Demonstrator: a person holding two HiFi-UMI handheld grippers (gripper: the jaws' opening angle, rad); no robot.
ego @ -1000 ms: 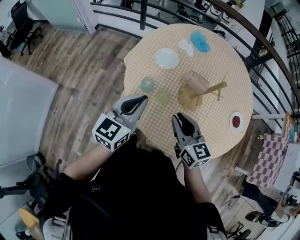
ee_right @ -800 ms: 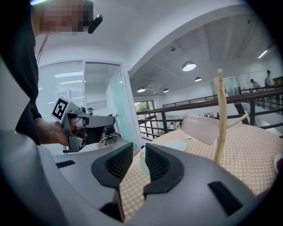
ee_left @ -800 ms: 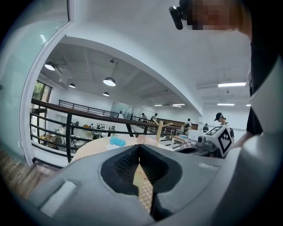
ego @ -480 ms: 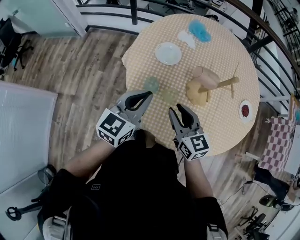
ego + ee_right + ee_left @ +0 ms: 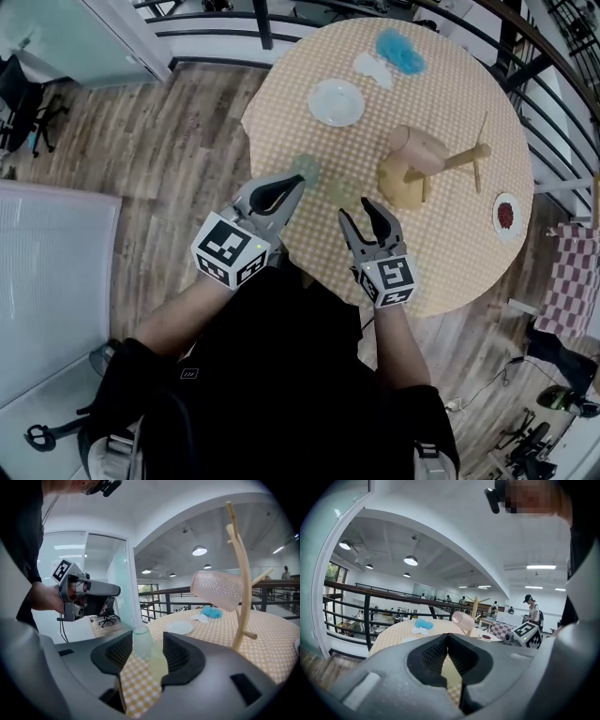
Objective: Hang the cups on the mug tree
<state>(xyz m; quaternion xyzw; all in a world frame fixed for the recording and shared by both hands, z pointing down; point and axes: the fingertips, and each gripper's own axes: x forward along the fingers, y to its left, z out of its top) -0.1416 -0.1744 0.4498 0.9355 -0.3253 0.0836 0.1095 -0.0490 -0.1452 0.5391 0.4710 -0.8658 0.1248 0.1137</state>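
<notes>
1. Two cups stand loose on the round, checked worktop (image 5: pixel 450 253): a pale green cup (image 5: pixel 305 169) near the edge closest to the person and a yellowish cup (image 5: pixel 342 192) just beside it.
2. One pink cup (image 5: pixel 422 150) already hangs tilted on a peg of the wooden mug tree (image 5: pixel 450 167), which stands further in on the worktop, to the right of the two loose cups in the head view.
3. The left gripper (image 5: pixel 298 180) has its jaws pressed together with nothing between them. In the head view its tip lies just beside the green cup, and I cannot tell whether they touch.
4. The right gripper (image 5: pixel 358 214) has its jaws apart, and they have just been opening. It holds nothing.
5. In the right gripper view, the green cup and the yellowish cup appear in the gap between the jaws, ahead of them. The pads press on neither.
6. In the same view the mug tree rises at the right with the pink cup high on it.
7. A white plate (image 5: pixel 336 101), a white cloth (image 5: pixel 372 67) and a blue fluffy thing (image 5: pixel 398 53) lie on the far part of the worktop.
8. A small dish with red contents (image 5: pixel 506 214) sits near the right edge.
</notes>
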